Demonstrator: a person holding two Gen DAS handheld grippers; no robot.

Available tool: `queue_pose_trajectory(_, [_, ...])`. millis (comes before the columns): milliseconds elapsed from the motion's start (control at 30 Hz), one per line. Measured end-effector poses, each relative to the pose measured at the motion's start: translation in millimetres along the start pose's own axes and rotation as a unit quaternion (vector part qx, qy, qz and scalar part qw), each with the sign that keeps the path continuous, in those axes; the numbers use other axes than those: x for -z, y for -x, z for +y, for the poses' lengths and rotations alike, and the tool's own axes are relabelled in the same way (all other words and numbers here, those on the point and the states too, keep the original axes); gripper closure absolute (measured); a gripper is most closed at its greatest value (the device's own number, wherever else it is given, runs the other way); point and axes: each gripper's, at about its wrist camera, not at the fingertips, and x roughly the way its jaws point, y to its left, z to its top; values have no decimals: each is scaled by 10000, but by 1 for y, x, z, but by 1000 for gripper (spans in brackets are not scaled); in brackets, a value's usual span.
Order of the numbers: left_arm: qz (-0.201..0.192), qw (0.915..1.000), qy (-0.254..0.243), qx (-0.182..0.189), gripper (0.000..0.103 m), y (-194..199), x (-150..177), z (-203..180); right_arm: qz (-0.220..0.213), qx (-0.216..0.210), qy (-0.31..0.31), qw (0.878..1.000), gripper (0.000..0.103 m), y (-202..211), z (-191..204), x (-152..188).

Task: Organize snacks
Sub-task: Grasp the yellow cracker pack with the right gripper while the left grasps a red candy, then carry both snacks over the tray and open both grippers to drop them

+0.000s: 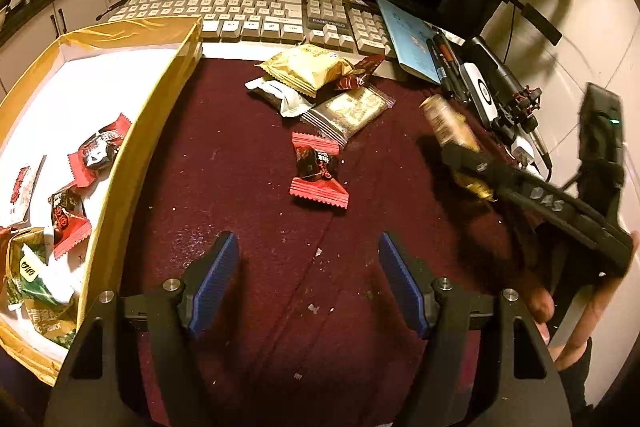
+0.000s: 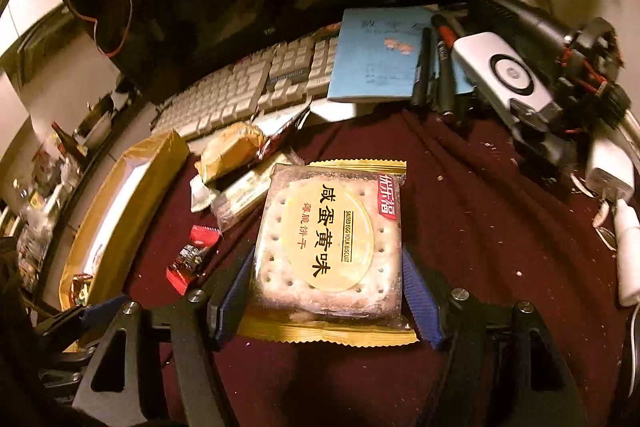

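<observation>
Your right gripper (image 2: 326,267) clamps the biscuit packet (image 2: 330,243) between its blue pads, lifted over the maroon cloth (image 2: 480,227). Your left gripper (image 1: 308,283) hangs spread, holding nothing. Ahead lies a red candy (image 1: 318,169), then a snack pile (image 1: 316,83). The box (image 1: 140,147) sits left, the keyboard (image 1: 256,15) farthest.

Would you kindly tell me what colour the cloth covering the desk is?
The cloth is dark maroon, speckled with pale crumbs; it shows best in the left wrist view.
</observation>
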Motion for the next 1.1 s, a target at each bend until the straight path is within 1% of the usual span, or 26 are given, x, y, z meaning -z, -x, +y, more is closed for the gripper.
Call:
queue_pose_trajectory(67, [5, 10000, 5, -3, 31, -1, 0, 0, -42, -45, -99, 9999, 32, 0, -2, 0])
queue_pose_trajectory(233, [-43, 9999, 92, 10, 31, 0, -1, 4, -17, 86, -160, 9998, 32, -6, -5, -3])
queue_pose_trajectory(367, [-79, 9999, 100, 47, 31, -2, -6, 6, -79, 34, -140, 9999, 32, -3, -5, -1])
queue_pose_trajectory(467, [-117, 9999, 17, 96, 31, -3, -13, 1, -110, 72, -101, 9999, 32, -2, -3, -1])
queue_pose_trajectory(567, [-202, 9997, -140, 53, 31, -7, -24, -9, -112, 77, -66, 9999, 32, -3, -3, 0])
queue_pose_trajectory(633, [-162, 9995, -257, -30, 32, -17, -33, -16, -129, 77, -61, 9999, 32, -2, -3, 0])
queue_pose_trajectory(667, [-136, 9994, -298, -137, 38, -22, -36, -18, -142, 84, -59, 9998, 32, -1, -3, 0])
queue_pose_trajectory(700, [-66, 9987, -362, -341, 43, -29, -38, -21, -147, 88, -55, 9998, 32, -1, -3, 0])
queue_pose_trajectory(767, [62, 9973, -477, -552, 58, -39, -38, -23, -160, 84, -48, 9998, 32, -1, -3, 0])
queue_pose_trajectory(833, [191, 9956, -558, -727, 72, -49, -34, -22, -164, 85, -44, 9998, 32, -1, -2, 0])
queue_pose_trajectory(867, [15, 9953, -585, -776, 77, -47, -31, -21, -149, 95, -44, 9998, 32, -2, -2, 0])
queue_pose_trajectory(1000, [-117, 9954, -557, -773, 81, -41, -22, -16, -140, 114, -28, 9998, 32, -1, -2, 0])
queue_pose_trajectory(1100, [-233, 9978, -337, -519, 81, -27, -18, -8, -148, 110, -34, 9998, 32, -1, -2, 0])
